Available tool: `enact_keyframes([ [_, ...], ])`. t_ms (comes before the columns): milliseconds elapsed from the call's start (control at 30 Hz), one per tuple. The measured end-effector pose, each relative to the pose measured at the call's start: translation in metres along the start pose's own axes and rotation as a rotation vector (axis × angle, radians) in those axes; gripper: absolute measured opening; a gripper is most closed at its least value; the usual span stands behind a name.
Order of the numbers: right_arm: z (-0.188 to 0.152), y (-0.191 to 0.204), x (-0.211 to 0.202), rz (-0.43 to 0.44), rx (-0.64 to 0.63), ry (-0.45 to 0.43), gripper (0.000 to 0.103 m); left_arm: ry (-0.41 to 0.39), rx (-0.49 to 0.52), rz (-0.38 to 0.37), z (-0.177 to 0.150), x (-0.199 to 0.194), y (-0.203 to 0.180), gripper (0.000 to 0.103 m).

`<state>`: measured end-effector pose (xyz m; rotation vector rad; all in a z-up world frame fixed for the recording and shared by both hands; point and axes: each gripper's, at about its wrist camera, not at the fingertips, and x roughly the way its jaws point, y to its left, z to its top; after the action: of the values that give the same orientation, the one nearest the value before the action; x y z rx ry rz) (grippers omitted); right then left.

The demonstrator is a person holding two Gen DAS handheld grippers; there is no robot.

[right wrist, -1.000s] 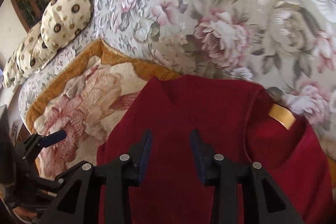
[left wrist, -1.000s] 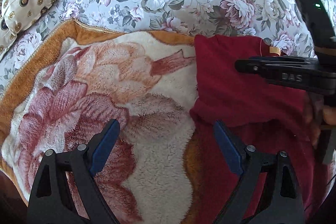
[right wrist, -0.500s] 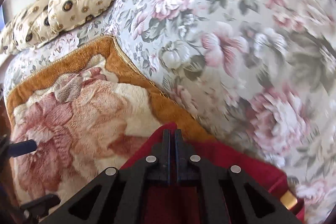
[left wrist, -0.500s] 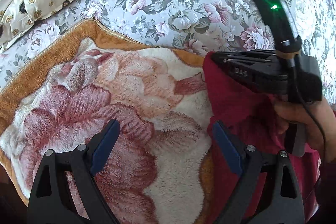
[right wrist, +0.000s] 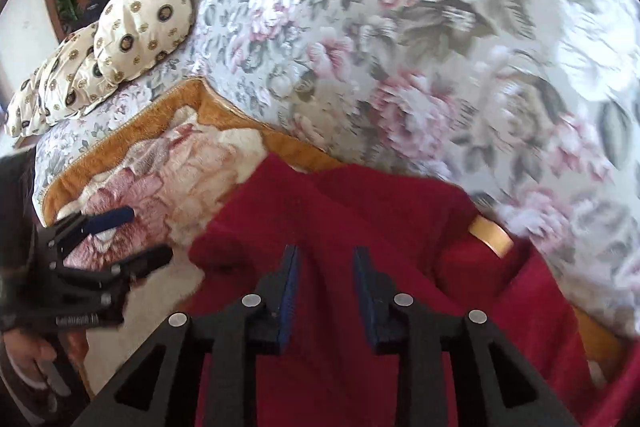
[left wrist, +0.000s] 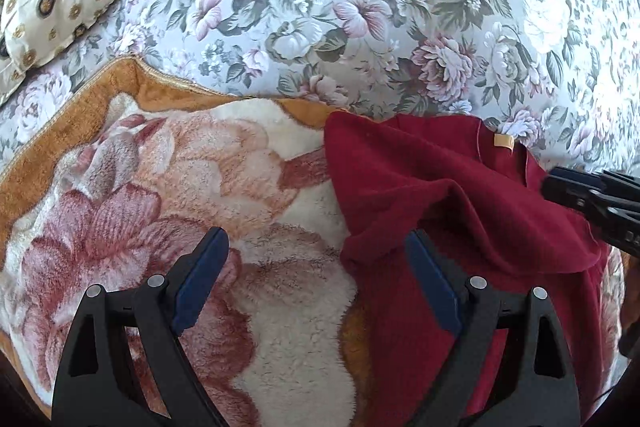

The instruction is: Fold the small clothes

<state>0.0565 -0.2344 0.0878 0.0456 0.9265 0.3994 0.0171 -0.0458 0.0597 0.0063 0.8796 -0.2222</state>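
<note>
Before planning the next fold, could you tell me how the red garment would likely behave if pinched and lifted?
The red garment would probably droop: its folded flap already sags in soft creases. It looks light and thin. It may drag on the fleecy blanket rather than slide.

floral sofa back [right wrist: 460,75] motion-blurred, red garment [left wrist: 460,195] cut off at bottom edge, right tongs [left wrist: 592,195] partly out of frame

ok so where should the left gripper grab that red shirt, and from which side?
Probably the raised, bunched fold at the red shirt's left edge, just ahead of the open left gripper. That fold stands up off the fleece blanket, so a finger could slip under it. Come in from the blanket side, moving toward the shirt; its flat middle offers nothing to pinch.
</note>
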Motion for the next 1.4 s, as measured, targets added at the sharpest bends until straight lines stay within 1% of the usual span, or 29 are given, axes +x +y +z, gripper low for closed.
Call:
enact_keyframes([
  [100,-0.042,-0.053,-0.036,-0.177,0.131,-0.008,0.036,-0.017,0.055,0.031,0.002,0.012,-0.016,0.090],
  [133,-0.053,-0.069,-0.044,-0.210,0.184,-0.012,0.042,-0.018,0.070,0.028,0.002,0.014,-0.020,0.090],
  [167,-0.064,-0.088,-0.049,-0.231,0.260,-0.018,0.044,-0.019,0.086,0.025,0.001,0.016,-0.025,0.090],
  [200,-0.074,-0.104,-0.051,-0.224,0.331,-0.014,0.044,-0.019,0.105,0.027,-0.001,0.019,-0.030,0.090],
  [233,-0.080,-0.115,-0.049,-0.191,0.377,-0.003,0.044,-0.016,0.120,0.029,-0.002,0.021,-0.034,0.090],
  [267,-0.085,-0.121,-0.045,-0.157,0.403,0.008,0.044,-0.014,0.134,0.027,-0.003,0.024,-0.037,0.090],
  [300,-0.088,-0.123,-0.040,-0.131,0.419,0.018,0.044,-0.009,0.144,0.019,-0.004,0.027,-0.039,0.087],
  [333,-0.090,-0.122,-0.034,-0.103,0.419,0.028,0.044,0.003,0.148,0.012,-0.005,0.030,-0.040,0.081],
  [367,-0.090,-0.118,-0.027,-0.087,0.394,0.040,0.044,0.020,0.143,-0.002,-0.005,0.034,-0.039,0.063],
  [400,-0.091,-0.115,-0.022,-0.102,0.369,0.049,0.042,0.050,0.126,-0.030,-0.006,0.039,-0.036,0.042],
  [433,-0.090,-0.112,-0.019,-0.128,0.360,0.047,0.023,0.075,0.105,-0.048,-0.007,0.043,-0.033,0.034],
  [467,-0.089,-0.110,-0.020,-0.135,0.364,0.034,0.003,0.092,0.085,-0.053,-0.008,0.046,-0.030,0.030],
  [533,-0.084,-0.110,-0.031,-0.147,0.358,-0.020,0.003,0.104,0.057,-0.085,-0.009,0.044,-0.023,0.025],
  [567,-0.080,-0.109,-0.042,-0.164,0.342,-0.059,0.003,0.102,0.052,-0.101,-0.009,0.040,-0.021,0.018],
  [600,-0.077,-0.108,-0.052,-0.198,0.323,-0.093,0.003,0.096,0.052,-0.113,-0.009,0.034,-0.018,0.014],
  [667,-0.072,-0.114,-0.063,-0.259,0.307,-0.129,0.003,0.104,0.056,-0.107,-0.011,0.032,-0.015,0.014],
  [733,-0.067,-0.124,-0.060,-0.301,0.319,-0.125,0.003,0.135,0.044,-0.109,-0.014,0.038,-0.013,0.014],
  [833,-0.065,-0.134,-0.044,-0.355,0.339,-0.085,0.003,0.103,0.031,-0.151,-0.010,0.027,-0.010,0.014],
  [900,-0.071,-0.142,-0.025,-0.408,0.336,-0.019,0.003,0.108,0.048,-0.194,-0.011,0.021,-0.010,0.014],
  [967,-0.084,-0.158,-0.018,-0.380,0.403,0.023,0.003,0.126,0.063,-0.185,-0.014,0.021,-0.011,0.014],
  [1033,-0.091,-0.168,-0.025,-0.336,0.474,0.008,0.004,0.147,0.033,-0.213,-0.017,0.017,-0.006,0.015],
  [1067,-0.093,-0.168,-0.033,-0.327,0.491,-0.018,0.012,0.158,0.005,-0.259,-0.017,0.014,-0.002,0.015],
  [1100,-0.095,-0.167,-0.040,-0.327,0.494,-0.035,0.016,0.172,-0.009,-0.299,-0.017,0.013,0.000,0.018],
  [1133,-0.096,-0.165,-0.047,-0.319,0.492,-0.046,0.025,0.184,-0.012,-0.327,-0.017,0.011,0.001,0.025],
  [1167,-0.097,-0.163,-0.052,-0.306,0.488,-0.049,0.028,0.181,-0.012,-0.332,-0.018,0.008,0.002,0.036],
  [1200,-0.099,-0.161,-0.056,-0.289,0.481,-0.048,0.029,0.161,-0.012,-0.313,-0.018,0.006,0.000,0.048],
  [1233,-0.101,-0.160,-0.057,-0.277,0.477,-0.043,0.030,0.147,-0.009,-0.296,-0.017,0.005,-0.001,0.051],
  [1300,-0.104,-0.160,-0.058,-0.259,0.492,-0.030,0.032,0.129,0.000,-0.294,-0.014,0.001,-0.006,0.051],
  [1400,-0.106,-0.167,-0.055,-0.210,0.570,-0.052,0.032,0.050,0.010,-0.348,-0.009,-0.016,-0.006,0.051],
])
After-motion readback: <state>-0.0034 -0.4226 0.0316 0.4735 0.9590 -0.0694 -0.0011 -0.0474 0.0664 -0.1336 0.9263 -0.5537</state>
